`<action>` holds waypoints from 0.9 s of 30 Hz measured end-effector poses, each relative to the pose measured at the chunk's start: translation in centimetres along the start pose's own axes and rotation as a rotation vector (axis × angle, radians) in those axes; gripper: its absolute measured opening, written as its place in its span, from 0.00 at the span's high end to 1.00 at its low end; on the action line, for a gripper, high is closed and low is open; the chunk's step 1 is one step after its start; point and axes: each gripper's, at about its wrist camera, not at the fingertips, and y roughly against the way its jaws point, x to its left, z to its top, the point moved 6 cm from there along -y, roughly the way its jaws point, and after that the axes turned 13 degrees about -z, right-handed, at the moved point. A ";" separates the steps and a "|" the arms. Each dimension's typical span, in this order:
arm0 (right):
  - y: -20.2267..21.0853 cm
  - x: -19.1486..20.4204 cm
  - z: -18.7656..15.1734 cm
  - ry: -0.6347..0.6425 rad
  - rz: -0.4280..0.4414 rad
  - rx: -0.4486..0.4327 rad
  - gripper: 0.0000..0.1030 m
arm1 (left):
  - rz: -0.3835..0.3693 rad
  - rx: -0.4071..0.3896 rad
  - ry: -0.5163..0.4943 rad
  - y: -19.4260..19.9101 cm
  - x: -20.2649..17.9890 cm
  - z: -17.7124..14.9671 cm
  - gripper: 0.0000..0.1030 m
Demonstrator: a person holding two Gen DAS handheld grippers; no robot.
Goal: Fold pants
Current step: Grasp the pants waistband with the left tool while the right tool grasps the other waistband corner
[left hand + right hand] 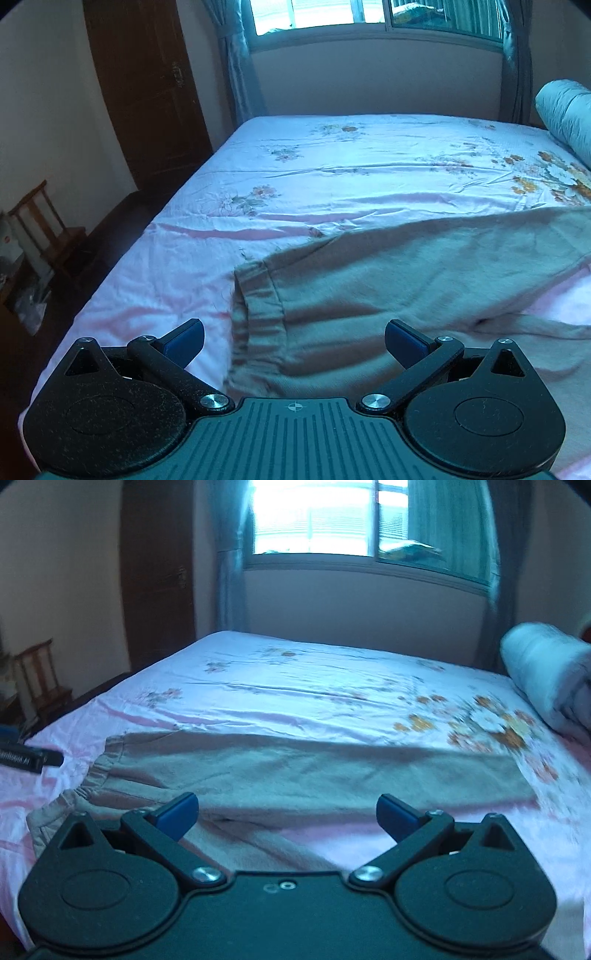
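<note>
Beige pants [388,288] lie spread flat on the bed, elastic waistband [258,314] at the left, legs running right. My left gripper [294,341] is open and empty, hovering just above the waistband end. In the right wrist view the pants [295,771] lie across the bed, one leg ending at the right [509,775]. My right gripper [287,814] is open and empty, above the crotch and near leg. The left gripper's tip [33,758] shows at the far left of that view.
The bed has a pink floral sheet [332,177]. A rolled blue blanket [569,114] lies at the right end. A dark wooden door [147,92] and a small wooden rack [40,218] stand left of the bed. A window [369,14] is behind.
</note>
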 end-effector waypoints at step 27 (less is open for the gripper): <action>-25.0 8.0 5.8 0.431 0.325 0.142 0.49 | -0.204 0.284 -0.185 -25.6 8.7 3.9 0.46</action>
